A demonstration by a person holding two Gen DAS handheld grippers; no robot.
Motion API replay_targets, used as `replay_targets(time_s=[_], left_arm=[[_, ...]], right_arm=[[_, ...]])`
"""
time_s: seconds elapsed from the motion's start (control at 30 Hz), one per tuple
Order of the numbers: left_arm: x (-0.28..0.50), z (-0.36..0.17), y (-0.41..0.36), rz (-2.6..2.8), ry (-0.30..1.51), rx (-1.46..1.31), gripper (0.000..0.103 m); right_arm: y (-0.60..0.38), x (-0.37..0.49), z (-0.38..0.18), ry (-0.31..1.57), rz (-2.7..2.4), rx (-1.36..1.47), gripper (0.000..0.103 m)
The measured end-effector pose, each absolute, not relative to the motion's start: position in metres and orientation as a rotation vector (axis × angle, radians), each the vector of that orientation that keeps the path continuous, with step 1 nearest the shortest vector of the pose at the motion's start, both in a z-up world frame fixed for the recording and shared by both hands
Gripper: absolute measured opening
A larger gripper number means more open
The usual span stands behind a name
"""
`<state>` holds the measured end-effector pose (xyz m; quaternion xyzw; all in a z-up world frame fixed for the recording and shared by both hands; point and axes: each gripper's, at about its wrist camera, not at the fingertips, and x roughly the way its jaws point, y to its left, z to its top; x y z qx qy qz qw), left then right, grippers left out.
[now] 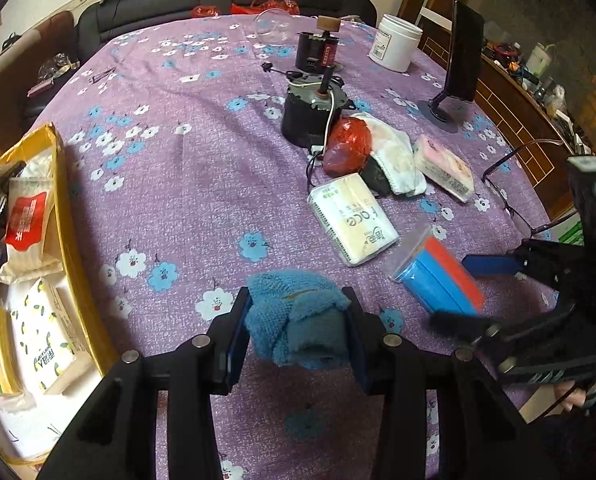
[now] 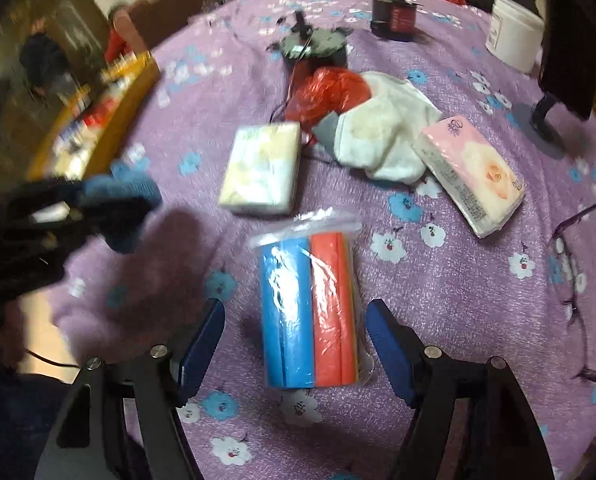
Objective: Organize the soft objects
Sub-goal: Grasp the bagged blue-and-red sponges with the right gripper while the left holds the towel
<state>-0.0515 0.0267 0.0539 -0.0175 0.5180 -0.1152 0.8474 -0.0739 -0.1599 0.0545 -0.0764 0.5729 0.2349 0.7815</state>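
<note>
My left gripper (image 1: pixel 298 328) is shut on a blue knitted cloth (image 1: pixel 298 316) and holds it above the purple flowered tablecloth. It also shows in the right wrist view (image 2: pixel 126 196), blurred. My right gripper (image 2: pixel 296 344) is open, its jaws on either side of a bagged pack of blue and orange sponges (image 2: pixel 309 312), which also shows in the left wrist view (image 1: pixel 437 272). On the table lie a yellow tissue pack (image 1: pixel 351 218), a pink tissue pack (image 2: pixel 469 176), a white cloth (image 2: pixel 381 140) and a red plastic bag (image 2: pixel 325 92).
A yellow box (image 1: pixel 64 216) with tissue packs stands at the table's left edge. A black motor (image 1: pixel 309 114), a black device (image 1: pixel 317 50), a white jar (image 1: pixel 395 42), a phone on a stand (image 1: pixel 461 56) and glasses (image 1: pixel 509 184) are further back and right.
</note>
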Motion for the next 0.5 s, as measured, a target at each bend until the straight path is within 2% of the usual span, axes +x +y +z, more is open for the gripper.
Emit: replay_targets(time_s=[0.03,0.5], left_arm=[[-0.052,0.054,0.026,-0.243,1.09,-0.037,0.042],[-0.058,0.065,0.026,-0.243,1.043,-0.043,0.042]], right_arm=[[-0.155,-0.076,0.051,1.244,0.489,-0.207,0.05],[-0.166,-0.09,0.069,1.218,0.489,-0.086,0.047]])
